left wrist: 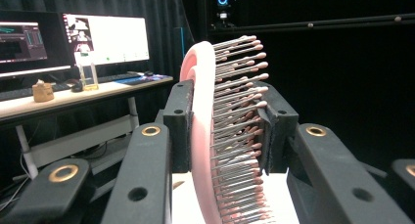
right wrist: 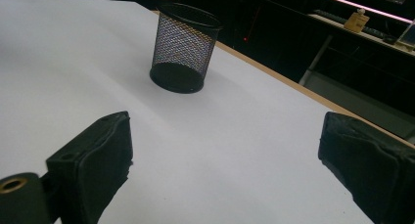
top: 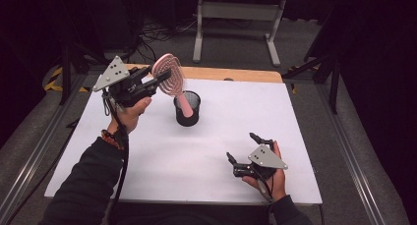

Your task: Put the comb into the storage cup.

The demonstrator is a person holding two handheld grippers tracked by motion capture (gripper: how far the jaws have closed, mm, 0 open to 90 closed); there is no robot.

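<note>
Above the bench (top: 147,156), the left tongs (top: 158,78) clamp the head of a pink hairbrush (top: 169,77) (bristle side against one jaw); its handle points down into the black mesh cup (top: 188,109). Near the bench's front right, the right tongs (top: 242,149) rest spread wide, holding nothing.

Left tongs (top: 164,77) gripping pink hairbrush (top: 169,76) above mesh cup (top: 187,108), right tongs (top: 242,147) spread

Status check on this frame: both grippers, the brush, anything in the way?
Left gripper shut on pink hairbrush, handle in the mesh cup. Right gripper open, low over the table. Nothing in the way.
</note>
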